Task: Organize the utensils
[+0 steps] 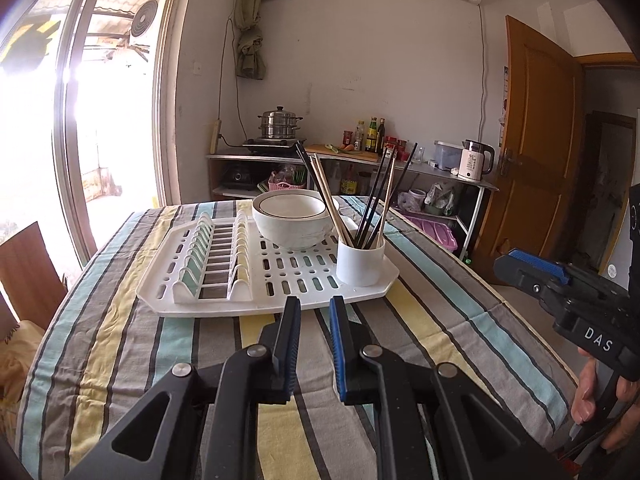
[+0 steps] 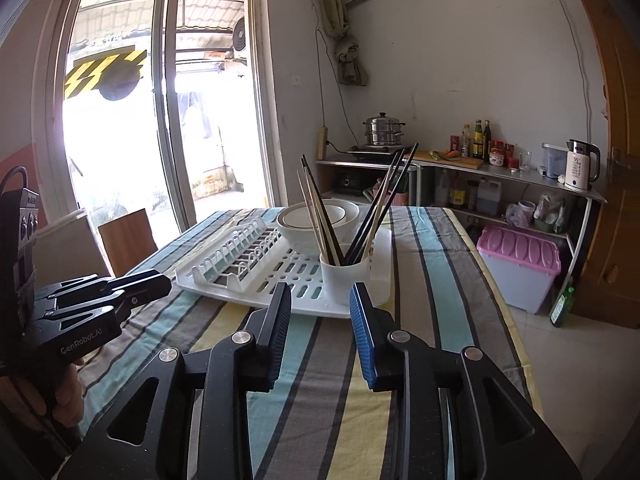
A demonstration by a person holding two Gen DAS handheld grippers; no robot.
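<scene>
With both my left tongs (image 1: 314, 312) and right tongs (image 2: 320, 300) released and empty, I reckon a careless reach could tip the light cup (image 1: 360, 262) and scatter its chopsticks (image 1: 372, 200) over the worktop (image 1: 440, 308).

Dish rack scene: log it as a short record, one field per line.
surface: table with striped cloth
rack: white dish rack, plate slots empty
bowls: white bowls stacked on the rack
holder: white cup at the rack's near corner
utensils: black and pale chopsticks standing in the cup, fanned out
left gripper: open, empty
right gripper: open, empty
</scene>
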